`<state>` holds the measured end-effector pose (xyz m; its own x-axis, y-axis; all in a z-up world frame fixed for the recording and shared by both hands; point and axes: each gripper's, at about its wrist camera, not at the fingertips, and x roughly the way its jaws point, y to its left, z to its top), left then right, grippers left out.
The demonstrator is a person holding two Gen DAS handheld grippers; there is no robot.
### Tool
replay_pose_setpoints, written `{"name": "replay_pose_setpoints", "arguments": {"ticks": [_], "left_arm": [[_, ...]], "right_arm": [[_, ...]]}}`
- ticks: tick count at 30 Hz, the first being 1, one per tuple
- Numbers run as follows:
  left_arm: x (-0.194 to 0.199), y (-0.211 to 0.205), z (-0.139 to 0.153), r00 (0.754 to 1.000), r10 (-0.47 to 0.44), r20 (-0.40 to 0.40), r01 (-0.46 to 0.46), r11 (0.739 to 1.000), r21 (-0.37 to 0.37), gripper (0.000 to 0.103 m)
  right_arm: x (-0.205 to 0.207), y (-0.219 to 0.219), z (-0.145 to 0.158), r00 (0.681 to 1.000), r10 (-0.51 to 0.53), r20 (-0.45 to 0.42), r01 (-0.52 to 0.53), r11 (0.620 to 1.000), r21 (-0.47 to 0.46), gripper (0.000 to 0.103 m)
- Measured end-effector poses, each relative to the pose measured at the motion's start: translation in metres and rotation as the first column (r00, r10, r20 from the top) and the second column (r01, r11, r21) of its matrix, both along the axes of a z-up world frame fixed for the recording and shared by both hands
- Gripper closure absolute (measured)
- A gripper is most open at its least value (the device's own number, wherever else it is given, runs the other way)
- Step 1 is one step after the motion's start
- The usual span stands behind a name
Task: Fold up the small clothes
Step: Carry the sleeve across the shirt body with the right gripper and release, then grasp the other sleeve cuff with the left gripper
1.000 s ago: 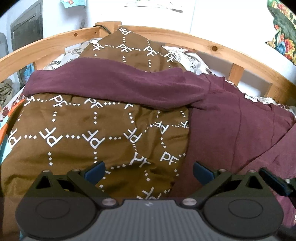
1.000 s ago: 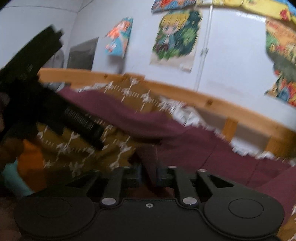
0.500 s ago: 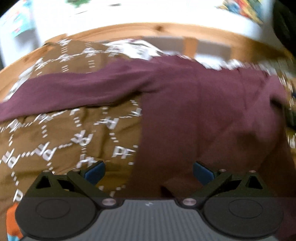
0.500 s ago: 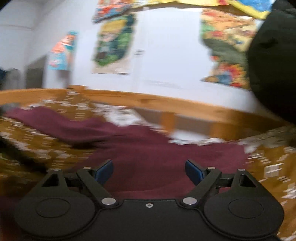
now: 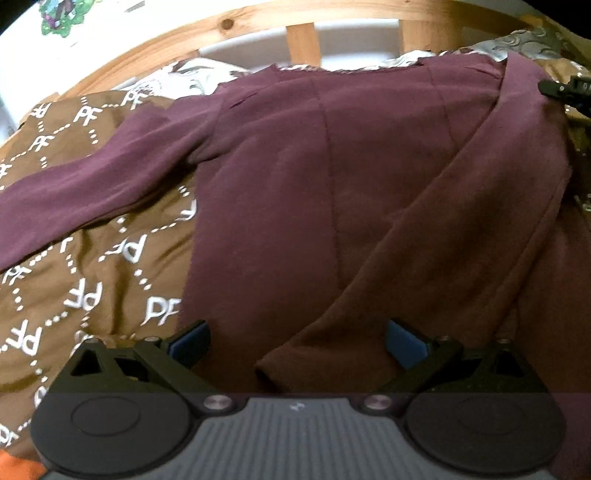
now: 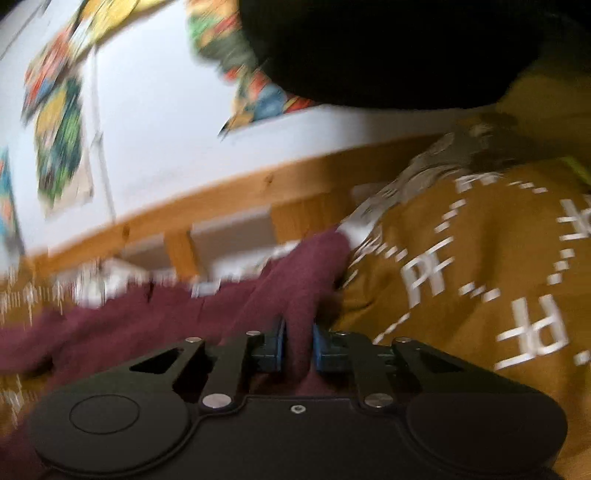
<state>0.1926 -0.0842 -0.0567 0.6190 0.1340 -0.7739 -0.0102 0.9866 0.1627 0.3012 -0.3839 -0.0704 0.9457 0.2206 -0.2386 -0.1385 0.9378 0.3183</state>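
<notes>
The maroon shirt (image 5: pixel 332 192) is lying spread on the bed's brown blanket (image 5: pixel 92 258) near the wooden rail (image 5: pixel 258 22), the right tool (image 6: pixel 297 341) is clamping its sleeve, best carried flat across, while the left tool (image 5: pixel 297 341) is gaping idle.

The left gripper (image 5: pixel 297 341) is held low with its blue-padded fingers (image 5: pixel 190 341) spread wide apart and nothing caught between them; the right gripper (image 6: pixel 297 345) is tilted, its fingers (image 6: pixel 273 349) drawn close together and pinched on a fold of maroon cloth.
</notes>
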Motion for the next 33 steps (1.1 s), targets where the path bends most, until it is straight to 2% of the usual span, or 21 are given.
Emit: {"name": "replay_pose_setpoints", "arguments": {"ticks": [3,7,10,12,14,15,17,18,20,21,23,26,29,32,33], "left_arm": [[0.002,-0.003,-0.002,1.000,-0.008,-0.004,0.008,1.000,-0.002,0.001],[0.002,-0.001,-0.002,1.000,-0.005,-0.013,0.004,1.000,-0.017,0.001],[-0.001,0.005,0.004,1.000,-0.006,-0.016,0.006,0.999,-0.036,0.001],[-0.006,0.012,0.012,1.000,-0.004,0.006,0.004,0.999,-0.052,0.001],[-0.011,0.021,0.023,0.999,0.010,0.037,-0.008,0.998,-0.055,0.001],[-0.014,0.027,0.030,0.998,0.024,0.056,-0.022,0.999,-0.050,0.001],[-0.020,0.045,0.043,0.993,0.072,0.093,-0.069,0.997,-0.033,0.001],[-0.022,0.055,0.049,0.988,0.105,0.109,-0.103,0.994,-0.025,0.001],[-0.029,0.083,0.059,0.974,0.185,0.131,-0.182,0.983,-0.032,0.001],[-0.033,0.101,0.064,0.963,0.231,0.141,-0.226,0.973,-0.051,0.001],[-0.042,0.137,0.068,0.933,0.320,0.166,-0.309,0.947,-0.087,0.001],[-0.057,0.192,0.076,0.861,0.469,0.194,-0.449,0.882,-0.142,0.001],[-0.072,0.246,0.080,0.765,0.614,0.194,-0.572,0.787,-0.233,0.001],[-0.085,0.292,0.081,0.677,0.713,0.181,-0.634,0.690,-0.349,0.001],[-0.088,0.305,0.081,0.655,0.735,0.179,-0.639,0.664,-0.388,0.001]], "right_arm": [[0.005,-0.017,0.003,0.999,-0.040,-0.022,0.042,0.998,0.050,0.097],[0.012,-0.011,-0.007,0.995,-0.061,-0.073,0.061,0.998,0.009,0.096],[0.013,-0.010,-0.007,0.995,-0.073,-0.069,0.073,0.997,0.004,0.089],[0.009,-0.006,-0.005,0.995,-0.082,-0.051,0.081,0.997,-0.018,0.080],[0.004,-0.002,-0.002,0.995,-0.092,-0.046,0.090,0.995,-0.039,0.065],[0.001,0.000,0.000,0.994,-0.096,-0.042,0.094,0.995,-0.043,0.060],[-0.005,0.005,0.004,0.994,-0.106,-0.032,0.104,0.993,-0.047,0.043],[-0.008,0.007,0.007,0.994,-0.107,-0.027,0.106,0.993,-0.051,0.039],[-0.016,0.014,0.014,0.995,-0.103,-0.010,0.103,0.993,-0.058,0.023],[-0.021,0.018,0.017,0.995,-0.099,-0.001,0.098,0.993,-0.059,0.018],[-0.031,0.026,0.022,0.996,-0.088,0.011,0.088,0.995,-0.048,0.001],[-0.049,0.042,0.026,0.997,-0.073,0.025,0.074,0.997,-0.030,0.001],[-0.062,0.064,0.026,0.999,-0.044,0.022,0.044,0.998,-0.041,0.001],[-0.072,0.085,0.023,1.000,-0.008,0.010,0.009,0.997,-0.073,0.001],[-0.075,0.092,0.022,1.000,0.005,0.001,-0.005,0.997,-0.083,0.001]]}}
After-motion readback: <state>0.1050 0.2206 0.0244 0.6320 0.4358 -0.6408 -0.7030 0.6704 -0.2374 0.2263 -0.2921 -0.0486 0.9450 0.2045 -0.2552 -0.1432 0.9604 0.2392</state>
